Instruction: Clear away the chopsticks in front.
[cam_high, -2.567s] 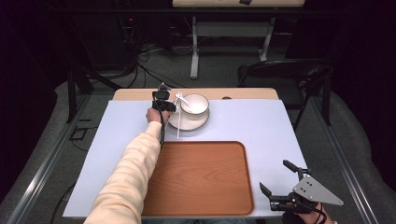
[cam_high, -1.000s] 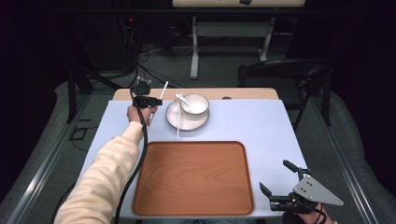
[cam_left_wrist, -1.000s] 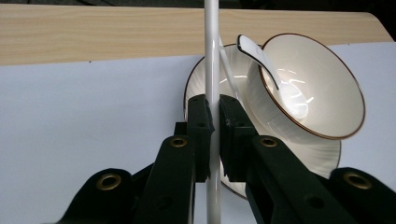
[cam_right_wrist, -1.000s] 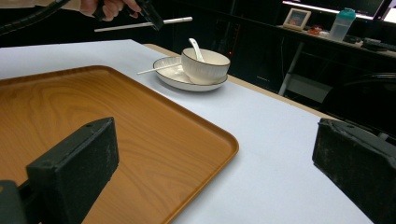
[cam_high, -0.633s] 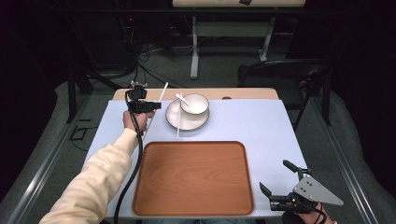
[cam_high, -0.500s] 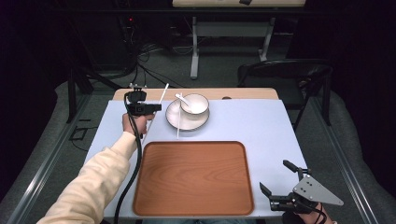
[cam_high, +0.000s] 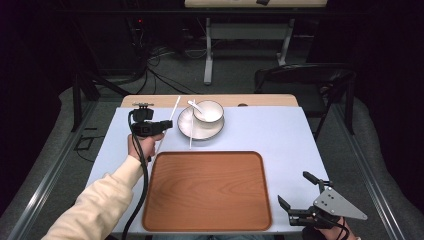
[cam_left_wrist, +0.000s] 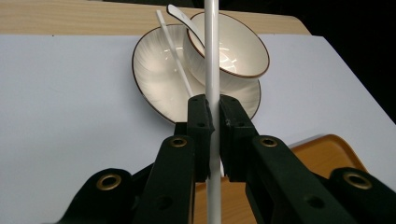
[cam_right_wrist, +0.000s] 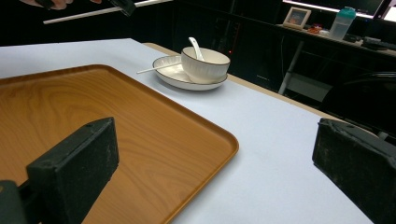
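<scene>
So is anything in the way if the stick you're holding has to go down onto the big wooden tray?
Nothing visible is. The left gripper is shut on one white chopstick above the table, just left of the plate. The wooden tray lies bare right below it toward the person, and the right gripper sits off past its far corner.

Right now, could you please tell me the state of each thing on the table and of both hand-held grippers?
Left hand-held gripper: shut on one white chopstick, lifted off the table.
Held chopstick: clamped between the jaws.
Other chopstick: one end on the plate, the other on the table.
Plate: on the table, bowl standing on it.
Bowl: upright, spoon inside.
Spoon: leaning in the bowl.
Tray: flat, empty.
Right hand-held gripper: open, holding nothing.
</scene>
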